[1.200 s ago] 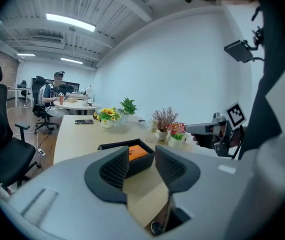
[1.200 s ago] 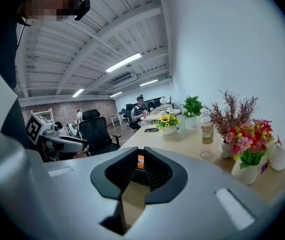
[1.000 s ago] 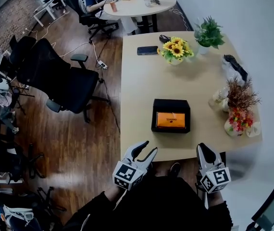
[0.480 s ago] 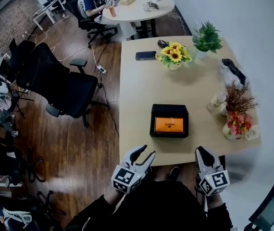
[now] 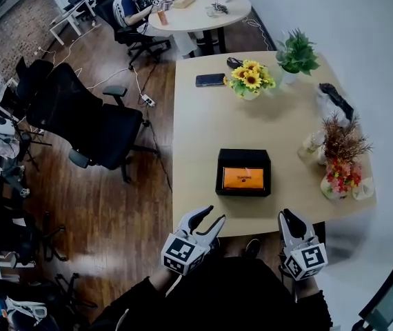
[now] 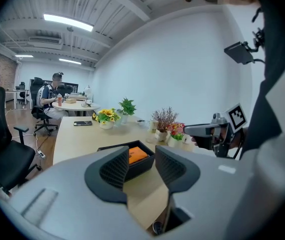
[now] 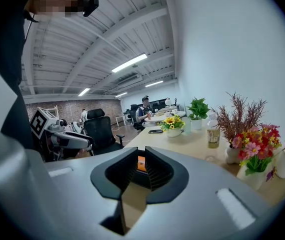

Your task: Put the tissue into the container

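A black open container (image 5: pixel 243 158) sits on the light wooden table (image 5: pixel 203 129) near its front edge. An orange flat packet (image 5: pixel 243 178) lies inside it. My left gripper (image 5: pixel 207 221) hovers just off the front edge, left of the container, open with nothing between its jaws. My right gripper (image 5: pixel 286 218) hovers off the same edge to the container's right, shut and empty. In the left gripper view the container (image 6: pixel 132 145) and packet (image 6: pixel 139 154) show past the left gripper (image 6: pixel 141 169). The right gripper (image 7: pixel 141 173) points at the packet (image 7: pixel 141 163).
On the table stand a sunflower pot (image 5: pixel 252 76), a green plant (image 5: pixel 296 50), a phone (image 5: pixel 210 80), a dried-twig vase (image 5: pixel 341 140) and a pink flower pot (image 5: pixel 338 178). Black office chairs (image 5: pixel 93 123) stand left. A person sits at a round table (image 5: pixel 196 9) behind.
The head view has shifted slightly. Both grippers stay near the table's front edge with their jaws as before.
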{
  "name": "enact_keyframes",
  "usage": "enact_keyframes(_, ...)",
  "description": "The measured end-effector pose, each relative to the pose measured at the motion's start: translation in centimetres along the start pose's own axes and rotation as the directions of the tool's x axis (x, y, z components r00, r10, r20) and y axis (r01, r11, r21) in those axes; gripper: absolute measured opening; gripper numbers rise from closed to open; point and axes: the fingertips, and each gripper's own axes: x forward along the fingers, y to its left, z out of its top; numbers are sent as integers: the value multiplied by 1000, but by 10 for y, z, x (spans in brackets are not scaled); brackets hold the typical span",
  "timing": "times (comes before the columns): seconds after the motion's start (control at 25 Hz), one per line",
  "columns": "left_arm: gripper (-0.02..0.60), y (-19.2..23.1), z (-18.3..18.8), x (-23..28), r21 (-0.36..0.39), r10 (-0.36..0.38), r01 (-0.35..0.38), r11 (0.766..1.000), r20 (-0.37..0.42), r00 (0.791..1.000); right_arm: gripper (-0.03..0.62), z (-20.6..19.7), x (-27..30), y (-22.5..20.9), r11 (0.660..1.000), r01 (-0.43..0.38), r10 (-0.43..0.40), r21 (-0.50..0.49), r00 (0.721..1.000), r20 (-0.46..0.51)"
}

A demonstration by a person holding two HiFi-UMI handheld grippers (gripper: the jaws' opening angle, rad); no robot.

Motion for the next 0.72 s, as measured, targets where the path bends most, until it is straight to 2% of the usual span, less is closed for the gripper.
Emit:
enact_keyframes(0.32,146,-3,8,2,35,-3,3,999,-2,1000,37,-2,0,4,1000,-21,22,-16,1000,8)
enact_keyframes(0.72,146,-9,9,1,31,-21,21,999,2,1000,37,-6,-5,6,1000,-13,13,-24,1000,-11)
